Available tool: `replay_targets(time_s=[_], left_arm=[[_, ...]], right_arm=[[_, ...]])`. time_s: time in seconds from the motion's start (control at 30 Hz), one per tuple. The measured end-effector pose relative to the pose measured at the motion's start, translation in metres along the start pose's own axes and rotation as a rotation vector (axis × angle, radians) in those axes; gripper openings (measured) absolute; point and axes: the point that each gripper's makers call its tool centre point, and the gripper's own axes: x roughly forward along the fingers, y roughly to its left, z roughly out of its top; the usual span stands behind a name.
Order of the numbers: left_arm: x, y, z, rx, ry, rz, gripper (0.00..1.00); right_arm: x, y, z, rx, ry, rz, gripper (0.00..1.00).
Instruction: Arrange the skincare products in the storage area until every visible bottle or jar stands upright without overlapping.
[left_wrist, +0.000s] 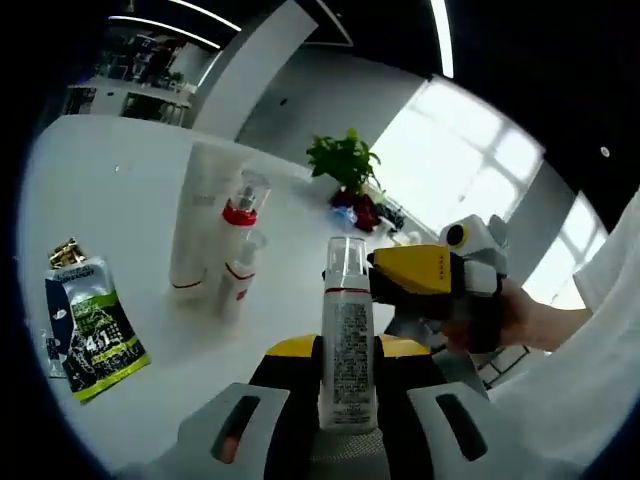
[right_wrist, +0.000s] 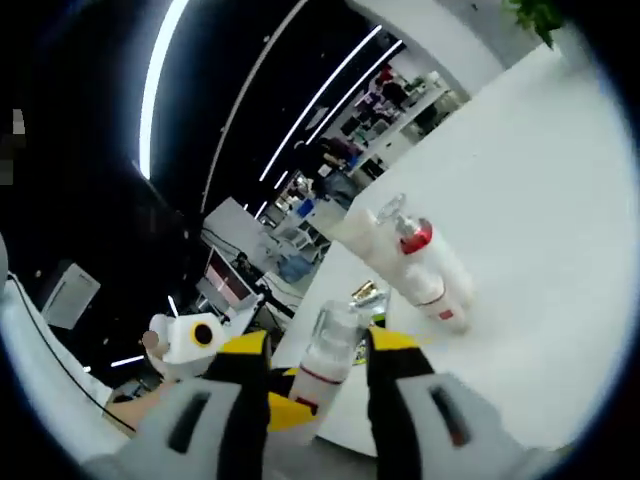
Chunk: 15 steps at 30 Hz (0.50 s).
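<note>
Clearly, in the left gripper view the left gripper (left_wrist: 345, 400) pinches a clear-capped bottle (left_wrist: 347, 345) upright between its jaws, while the right gripper (left_wrist: 440, 275) reaches in beside its cap. Setting it down vertically, well apart from the tall white tube (left_wrist: 200, 215) and red-collared bottles (left_wrist: 238, 245) on the white table (left_wrist: 110, 190), seems wise; a green sachet (left_wrist: 95, 330) lies flat.

In the right gripper view, the right gripper (right_wrist: 318, 385) probably grips the same bottle (right_wrist: 325, 355); contents are unreadable.
</note>
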Motion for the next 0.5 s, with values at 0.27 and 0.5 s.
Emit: replay_targets(time_s=[0.27,0.5], left_arm=[[-0.007,-0.016,0.008,0.009,-0.035,-0.068,0.17],[-0.004,-0.022,0.007,0.080,-0.005,-0.072,0.18]], right_arm=[[0.000,0.011,0.005,0.057,-0.047,0.048,0.26],[-0.003,0.024,0.010,-0.059,-0.074,0.050,0.23]])
